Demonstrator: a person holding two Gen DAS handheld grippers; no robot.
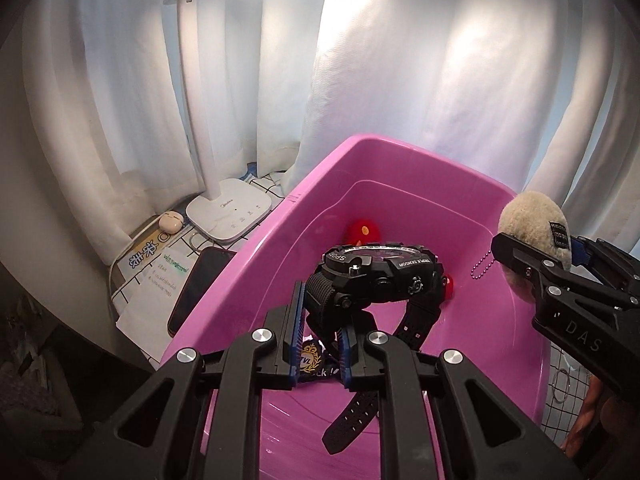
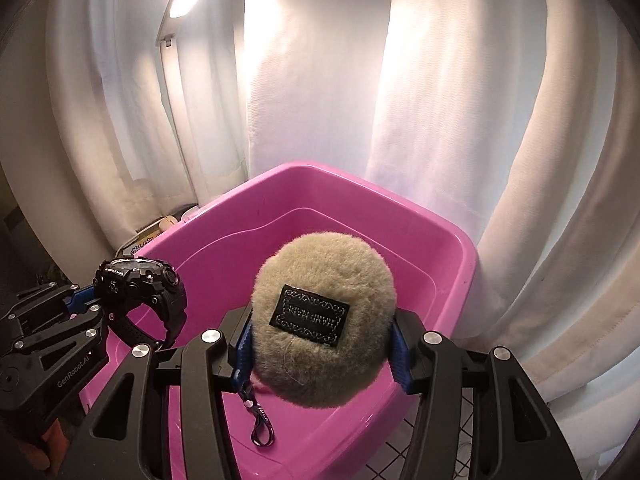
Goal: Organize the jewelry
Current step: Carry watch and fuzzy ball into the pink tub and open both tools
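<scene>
Jewelry pieces are hanging over a pink tub [image 1: 420, 168], one in each gripper. The left gripper [image 1: 318, 344] is pinching the strap of a black sport watch [image 1: 380, 272], its fingers [image 1: 294, 320] nearly closed on the band so the case is sitting above them and the loose strap end is dangling below, toward the near wall. The right gripper [image 2: 322, 344] is squeezing a round beige plush charm [image 2: 324, 316], its fingers [image 2: 400, 356] standing about half apart around the fluffy body, with a patterned lanyard clip [image 2: 262, 432] trailing underneath. Both items are hovering above the tub's inside, not yet resting in it. A red piece [image 1: 362, 232] is already lying on the bottom at the far side, with another red bit beside the watch.

What could go wrong, judging from this: the watch is being held only by a narrow bit of strap, so the heavy case may be twisting or sliding out. The dangling clip or bead chain [image 1: 482, 268] could be snagging on the rim or on the watch, since the two grippers are working close together.
</scene>
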